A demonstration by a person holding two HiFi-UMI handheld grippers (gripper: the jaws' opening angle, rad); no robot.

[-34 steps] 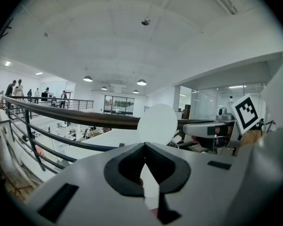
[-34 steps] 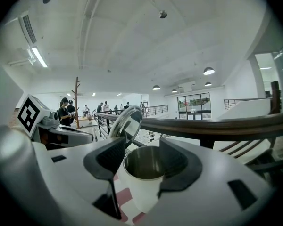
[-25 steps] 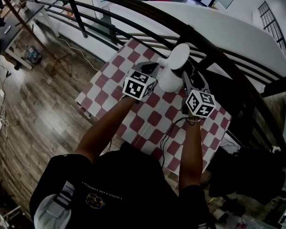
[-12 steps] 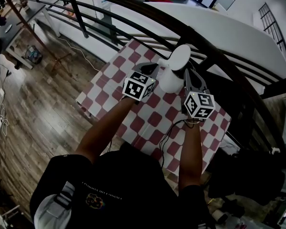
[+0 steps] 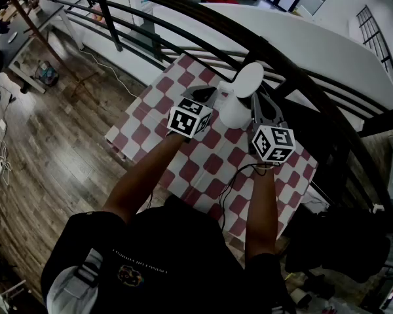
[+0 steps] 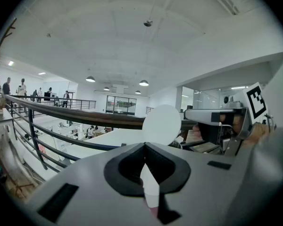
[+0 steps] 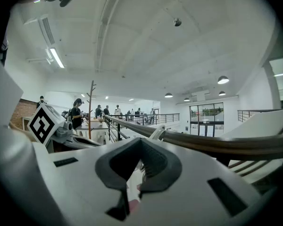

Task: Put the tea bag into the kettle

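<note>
Kettle stands in the upper middle of the head view on the red-and-white checked table, with its round lid tipped up and open. Your left gripper is just beside the kettle's left side, and your right gripper is just beside its right. Both claws are pinched together at the tips. Whether either has caught something thin cannot be told. You cannot make out the tea bag in any view.
</note>
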